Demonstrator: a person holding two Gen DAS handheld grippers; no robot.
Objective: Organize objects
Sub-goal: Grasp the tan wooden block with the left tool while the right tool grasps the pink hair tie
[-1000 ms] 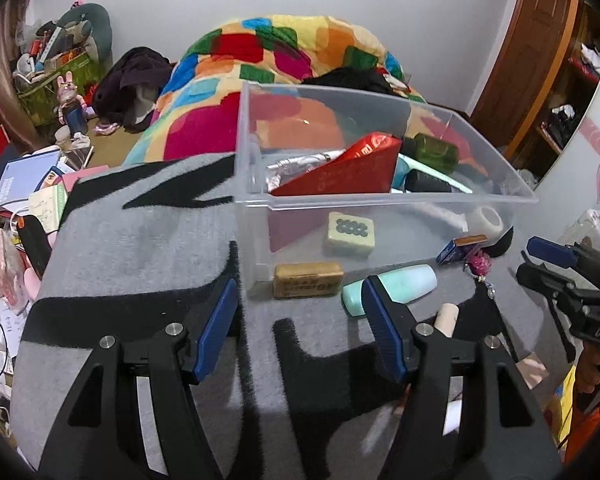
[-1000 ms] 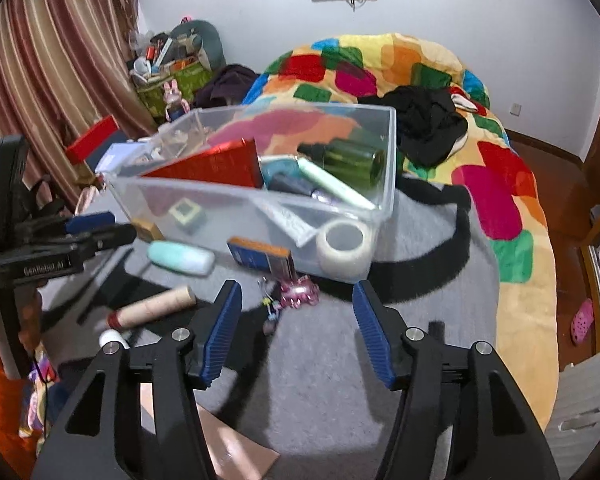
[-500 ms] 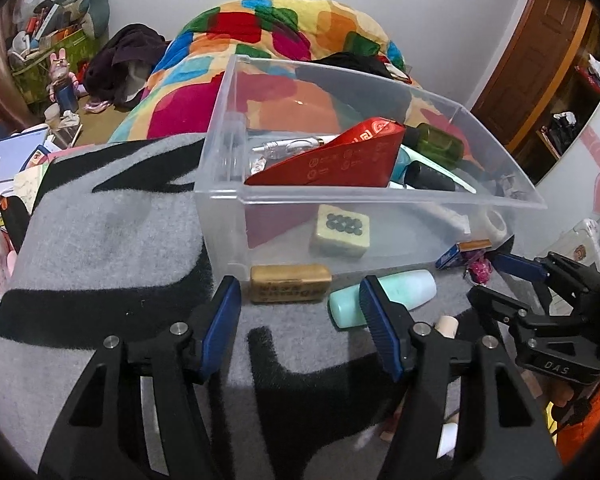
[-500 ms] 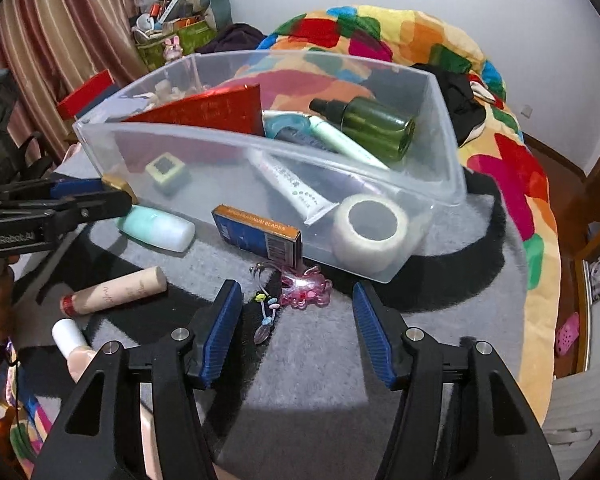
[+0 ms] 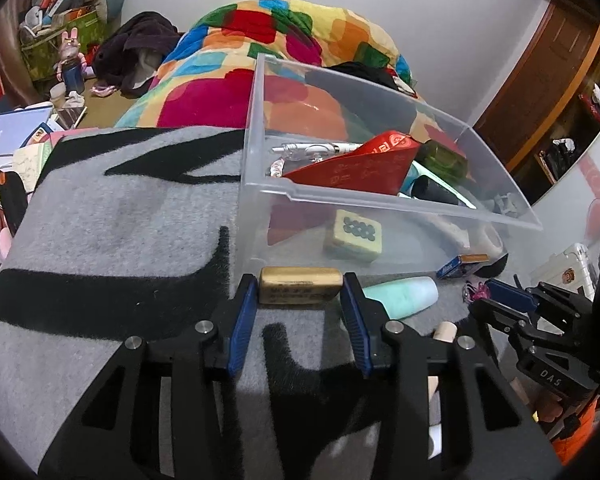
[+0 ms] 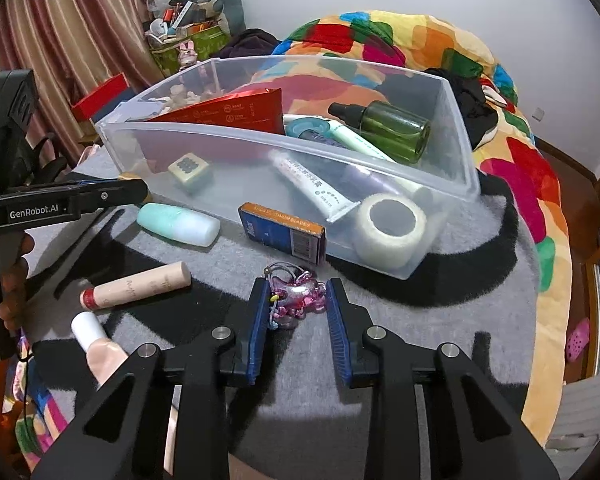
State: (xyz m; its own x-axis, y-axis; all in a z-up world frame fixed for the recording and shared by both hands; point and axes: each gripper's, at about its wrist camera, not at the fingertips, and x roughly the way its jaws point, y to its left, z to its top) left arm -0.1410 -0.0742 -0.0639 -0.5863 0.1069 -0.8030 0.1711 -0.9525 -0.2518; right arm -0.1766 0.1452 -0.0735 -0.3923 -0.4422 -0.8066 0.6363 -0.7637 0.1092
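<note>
A clear plastic bin (image 5: 380,196) (image 6: 466,184) stands on a grey and black blanket (image 5: 112,220) and holds several items. My left gripper (image 5: 300,290) is open, its blue pads on either side of a gold-brown block (image 5: 300,285) lying against the bin's front wall. My right gripper (image 6: 298,296) is open around a pink charm keychain (image 6: 298,298); the left pad touches it, the right pad stands just clear. A mint bottle (image 6: 178,225) (image 5: 400,296), a blue box (image 6: 282,234) and a peach tube (image 6: 136,286) lie loose on the blanket.
In the bin lie a red packet (image 5: 356,168), a mahjong tile (image 5: 354,234), a green bottle (image 6: 384,128), a white tube (image 6: 312,188) and a tape roll (image 6: 390,230). A colourful quilt (image 5: 268,52) lies behind. Clutter sits at the left; a second white-capped tube (image 6: 90,334) lies near the edge.
Both grippers moved forward and down. The left one now straddles the gold-brown block; the right one now straddles the pink keychain, with its fingers closer together.
</note>
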